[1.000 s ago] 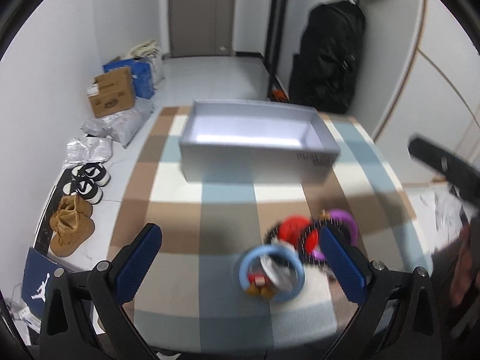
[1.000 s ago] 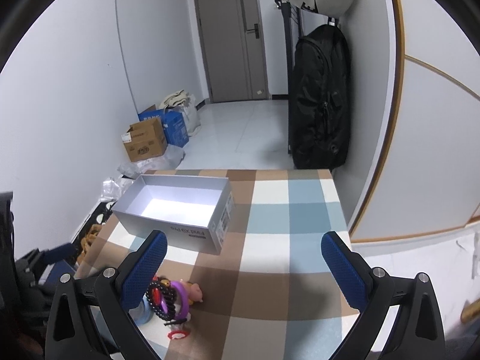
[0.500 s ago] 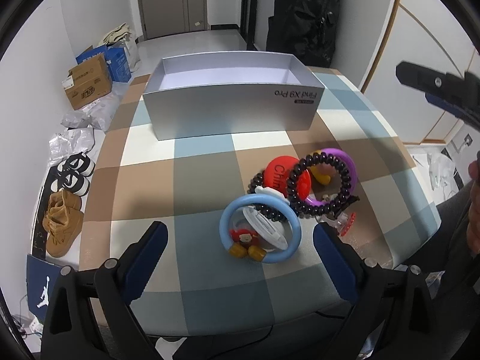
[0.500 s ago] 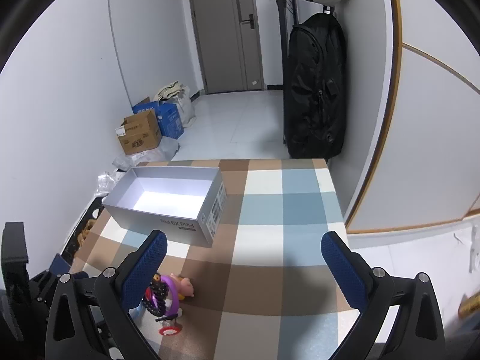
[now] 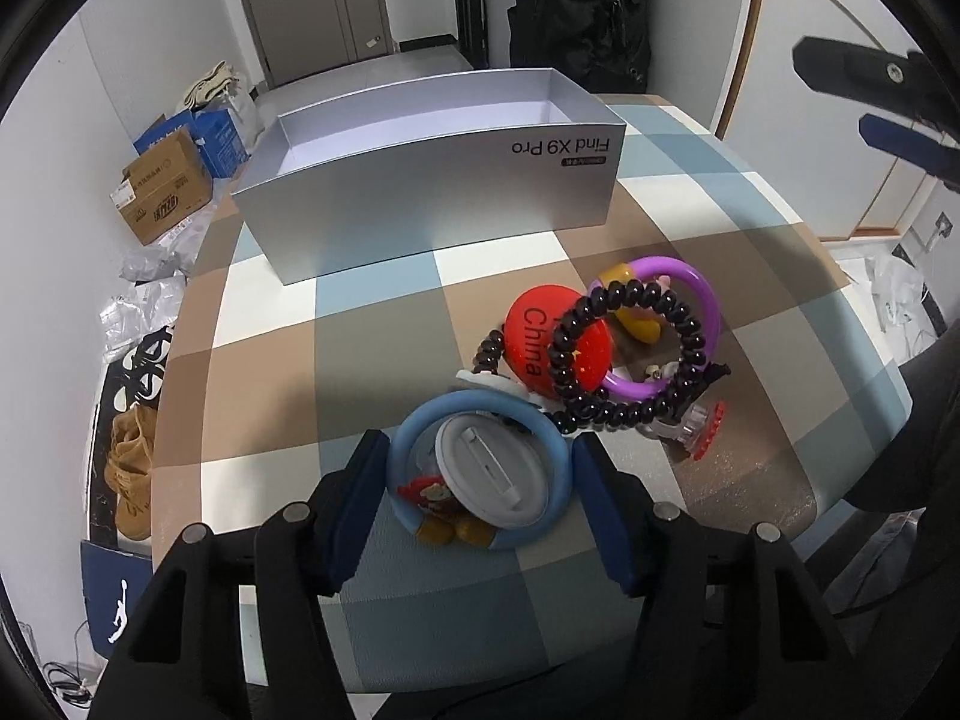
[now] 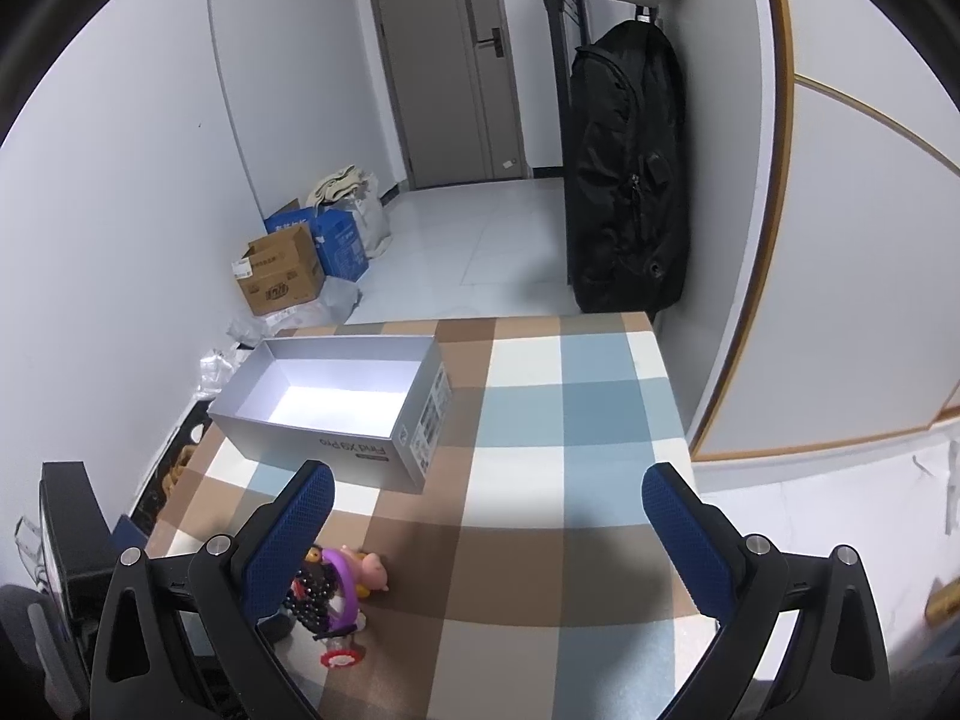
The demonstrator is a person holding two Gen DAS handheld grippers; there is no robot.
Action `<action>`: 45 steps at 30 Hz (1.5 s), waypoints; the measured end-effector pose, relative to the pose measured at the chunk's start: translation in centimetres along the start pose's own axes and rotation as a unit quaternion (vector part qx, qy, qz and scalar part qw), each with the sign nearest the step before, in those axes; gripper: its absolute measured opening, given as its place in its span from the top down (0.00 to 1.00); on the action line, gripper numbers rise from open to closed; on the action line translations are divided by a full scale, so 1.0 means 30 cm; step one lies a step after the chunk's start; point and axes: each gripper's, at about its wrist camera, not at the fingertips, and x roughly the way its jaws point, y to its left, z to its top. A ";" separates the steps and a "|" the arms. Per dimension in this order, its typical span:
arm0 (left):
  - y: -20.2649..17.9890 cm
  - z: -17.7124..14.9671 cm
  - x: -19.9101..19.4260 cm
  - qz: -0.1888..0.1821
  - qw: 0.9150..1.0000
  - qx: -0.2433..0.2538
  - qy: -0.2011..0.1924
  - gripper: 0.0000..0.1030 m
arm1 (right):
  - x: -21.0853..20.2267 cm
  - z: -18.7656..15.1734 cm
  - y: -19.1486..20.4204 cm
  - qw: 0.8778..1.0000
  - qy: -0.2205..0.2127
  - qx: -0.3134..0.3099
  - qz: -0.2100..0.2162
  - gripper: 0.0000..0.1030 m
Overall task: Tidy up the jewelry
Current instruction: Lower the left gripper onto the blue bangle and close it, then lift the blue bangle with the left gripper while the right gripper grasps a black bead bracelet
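A pile of jewelry lies on the checked tablecloth [image 5: 372, 348]. A light blue bangle [image 5: 414, 438] with a white disc and a red and yellow charm inside it sits nearest. My left gripper [image 5: 477, 483] has both blue pads against the bangle's outer sides. Behind it lie a black bead bracelet [image 5: 624, 354], a red "China" disc [image 5: 534, 330] and a purple bangle [image 5: 696, 282]. The open grey box [image 5: 432, 192] stands behind them and looks empty [image 6: 336, 402]. My right gripper [image 6: 486, 534] is open and empty above the table, right of the pile [image 6: 336, 588].
Cardboard and blue boxes [image 6: 288, 270], bags and shoes [image 5: 129, 480] lie on the floor to the left of the table. A black bag [image 6: 624, 180] hangs by the wall beyond the table's far edge. The right gripper shows at the upper right of the left wrist view [image 5: 888, 114].
My left gripper has come down and forward onto the pile and narrowed from wide open to close around the blue bangle. The right gripper has stayed open, shifting only slightly.
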 end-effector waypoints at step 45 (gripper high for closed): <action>0.283 0.134 -0.117 -0.156 0.955 -0.234 -0.094 0.44 | 0.116 -0.174 0.251 0.977 0.125 -0.114 0.130 0.59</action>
